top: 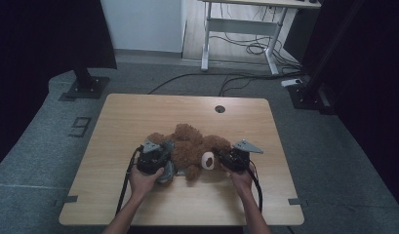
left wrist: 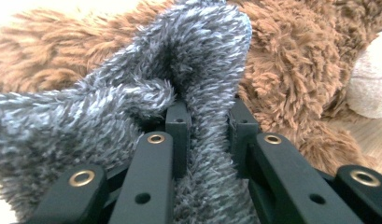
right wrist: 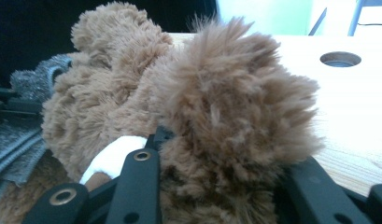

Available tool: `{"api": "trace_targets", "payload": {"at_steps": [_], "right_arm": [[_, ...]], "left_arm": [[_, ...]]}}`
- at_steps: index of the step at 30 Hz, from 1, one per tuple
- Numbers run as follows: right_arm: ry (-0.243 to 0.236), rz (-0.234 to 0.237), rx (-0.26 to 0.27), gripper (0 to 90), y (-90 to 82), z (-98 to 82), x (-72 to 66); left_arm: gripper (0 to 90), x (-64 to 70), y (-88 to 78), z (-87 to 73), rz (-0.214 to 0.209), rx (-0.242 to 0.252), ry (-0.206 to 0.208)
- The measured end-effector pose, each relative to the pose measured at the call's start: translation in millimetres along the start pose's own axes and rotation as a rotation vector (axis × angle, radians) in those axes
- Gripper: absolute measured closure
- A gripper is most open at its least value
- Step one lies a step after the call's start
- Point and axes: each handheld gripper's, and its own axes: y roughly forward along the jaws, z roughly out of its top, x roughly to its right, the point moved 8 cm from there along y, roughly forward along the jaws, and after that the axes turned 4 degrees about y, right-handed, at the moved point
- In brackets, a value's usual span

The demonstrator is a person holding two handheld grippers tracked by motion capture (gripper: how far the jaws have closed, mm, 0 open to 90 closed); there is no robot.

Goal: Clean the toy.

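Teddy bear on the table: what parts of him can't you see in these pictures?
- High view: the brown teddy bear is small and dim; his face cannot be made out, and both grippers cover his sides.
- Left gripper view: the grey fuzzy cloth, pinched in the left gripper, hides much of the bear.
- Right gripper view: the fur clamped in the right gripper blocks the rest of his body; which part it is stays unclear.

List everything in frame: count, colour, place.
teddy bear: 1, brown with white muzzle, lying mid-table between the grippers
fuzzy cloth: 1, grey, at the bear's left side
table: 1, light wood, cable hole near far edge
desk frame: 1, white, on floor behind, cables beneath
left gripper: 1, black, shut on the fuzzy cloth
right gripper: 1, black, shut on the teddy bear
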Motion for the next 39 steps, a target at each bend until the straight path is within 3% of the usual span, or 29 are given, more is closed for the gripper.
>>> {"api": "trace_targets", "payload": {"at_steps": [4, 7, 11, 14, 17, 20, 24, 31, 34, 39], "right_arm": [[-0.016, 0.015, -0.017, 62.5, -3.3, -7.1, 4.7], [-0.023, 0.028, -0.021, 61.9, -8.5, -12.5, 6.6], [-0.048, 0.033, -0.029, 61.2, -13.7, -15.7, 3.8], [-0.056, 0.036, -0.036, 60.8, -15.2, -16.8, 2.9], [-0.056, 0.043, -0.034, 60.8, -16.3, -18.3, 3.2], [-0.055, 0.046, -0.031, 60.5, -16.9, -18.9, 2.4], [-0.067, 0.054, -0.024, 60.4, -17.8, -19.7, 2.2], [-0.075, 0.066, -0.015, 60.4, -19.5, -22.0, 2.1], [-0.080, 0.069, -0.008, 60.4, -21.0, -23.8, 2.4], [-0.092, 0.075, -0.005, 60.1, -24.8, -26.1, 1.2]], "left_arm": [[74.8, 2.5, -8.6, -1.6, -0.025, 0.009, 0.003], [74.8, 4.1, -23.5, 3.5, -0.050, 0.043, -0.007], [75.0, 3.0, -49.9, 24.8, -0.050, 0.127, -0.015], [75.0, 7.1, -65.2, 45.1, -0.049, 0.175, 0.007], [74.9, 16.4, -69.8, 63.9, -0.049, 0.194, 0.043], [74.9, 26.2, -61.2, 78.5, -0.056, 0.185, 0.066], [74.8, 39.0, -32.9, 89.0, -0.076, 0.131, 0.077], [74.4, 53.6, 18.5, 79.6, -0.083, 0.012, 0.104], [74.9, 52.0, 22.7, 71.8, -0.061, 0.012, 0.113], [75.6, 41.8, 10.3, 60.8, -0.058, 0.008, 0.102]]}}
